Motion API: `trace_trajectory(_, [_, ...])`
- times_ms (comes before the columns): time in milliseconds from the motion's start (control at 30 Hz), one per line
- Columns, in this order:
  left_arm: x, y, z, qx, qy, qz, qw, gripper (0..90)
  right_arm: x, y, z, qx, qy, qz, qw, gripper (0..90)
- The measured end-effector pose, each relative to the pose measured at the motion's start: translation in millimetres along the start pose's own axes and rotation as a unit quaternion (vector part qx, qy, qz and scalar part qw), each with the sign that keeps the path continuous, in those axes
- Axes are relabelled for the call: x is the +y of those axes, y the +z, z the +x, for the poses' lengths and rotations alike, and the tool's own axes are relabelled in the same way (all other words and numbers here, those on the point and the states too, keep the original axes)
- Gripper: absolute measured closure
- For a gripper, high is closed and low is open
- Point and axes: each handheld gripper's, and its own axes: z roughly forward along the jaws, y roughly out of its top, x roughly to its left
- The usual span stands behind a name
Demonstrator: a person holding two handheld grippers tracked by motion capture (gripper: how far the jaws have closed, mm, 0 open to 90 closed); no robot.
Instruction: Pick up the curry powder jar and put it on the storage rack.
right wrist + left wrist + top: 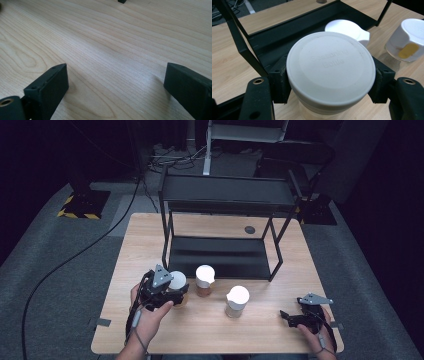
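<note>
Centrally in the left gripper view, the left gripper's (pixel 329 82) fingers (pixel 278 85) are clenching a round clear seasoning bottle with a white embossed lid (pixel 330 67), one finger pressing each side.

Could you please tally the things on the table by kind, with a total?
Seasoning bottles with white lids: 3, one clamped in the left gripper, one in the middle, one to the right
Black two-tier rack: 1
Hand-held grippers: 2, the right gripper open, with nothing between its jaws
Total: 6
</note>
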Motion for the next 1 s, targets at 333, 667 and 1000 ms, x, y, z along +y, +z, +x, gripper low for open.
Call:
trace_trajectory(333, [19.8,8.0,8.7,0.001,0.000,-0.006,1.0000,33.0,0.0,0.1,0.2,-0.001,0.001,0.000,1.0000,5.5])
trace_trajectory(667, [32.9,18.8,16.9,0.005,0.001,-0.007,1.0000,33.0,0.1,0.1,0.2,-0.002,0.001,0.000,1.0000,5.5])
trace_trajectory(1000, [43.6,32.2,25.6,0.016,-0.004,-0.010,0.9998,33.0,0.1,0.1,0.6,-0.005,0.004,0.000,1.0000,5.3])
